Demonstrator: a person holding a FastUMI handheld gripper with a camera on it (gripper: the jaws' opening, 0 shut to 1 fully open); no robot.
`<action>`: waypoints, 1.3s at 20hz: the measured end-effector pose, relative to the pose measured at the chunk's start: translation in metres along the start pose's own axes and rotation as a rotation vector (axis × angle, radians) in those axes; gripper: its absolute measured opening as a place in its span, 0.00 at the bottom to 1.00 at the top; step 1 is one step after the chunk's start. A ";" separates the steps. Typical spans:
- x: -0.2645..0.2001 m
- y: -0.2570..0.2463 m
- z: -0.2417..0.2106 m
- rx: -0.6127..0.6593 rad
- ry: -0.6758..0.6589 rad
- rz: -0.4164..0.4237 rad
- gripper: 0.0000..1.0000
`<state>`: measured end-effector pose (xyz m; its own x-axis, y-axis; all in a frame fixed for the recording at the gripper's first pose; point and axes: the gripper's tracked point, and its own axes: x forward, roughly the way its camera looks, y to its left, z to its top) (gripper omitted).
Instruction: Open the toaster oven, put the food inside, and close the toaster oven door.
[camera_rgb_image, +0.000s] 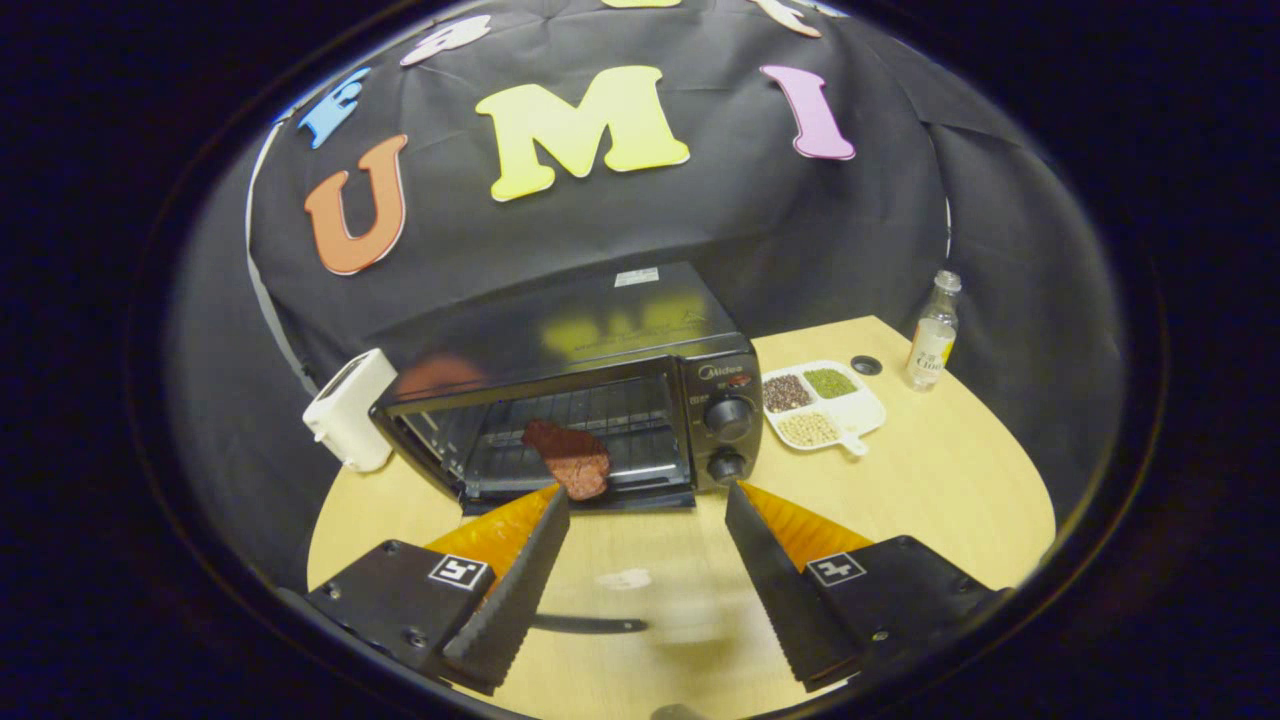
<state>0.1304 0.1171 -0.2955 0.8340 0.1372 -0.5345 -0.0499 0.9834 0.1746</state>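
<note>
Our gripper (647, 500) stands wide apart, holding nothing, facing the open black toaster oven (590, 400).

The reddish-brown slab of meat (568, 460), mid-frame, lies on the oven's threshold, touching or just above our left fingertip, long axis slanting inward; we judge the dropped door (580, 497) comes next.

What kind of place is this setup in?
Likely a staged kitchen tabletop in a recording booth: an open toaster oven, a divided dish of beans and a bottle on a wooden table. The gripper is open.

"Midea" on toaster oven (600, 400) front.
</note>
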 end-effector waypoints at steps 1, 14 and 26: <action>-0.009 -0.004 -0.004 -0.025 0.009 -0.004 1.00; -0.057 -0.015 -0.114 -0.169 0.190 -0.004 1.00; 0.001 0.045 -0.188 -0.163 0.341 0.030 1.00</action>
<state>0.0253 0.1835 -0.4434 0.6009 0.1711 -0.7808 -0.1817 0.9805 0.0750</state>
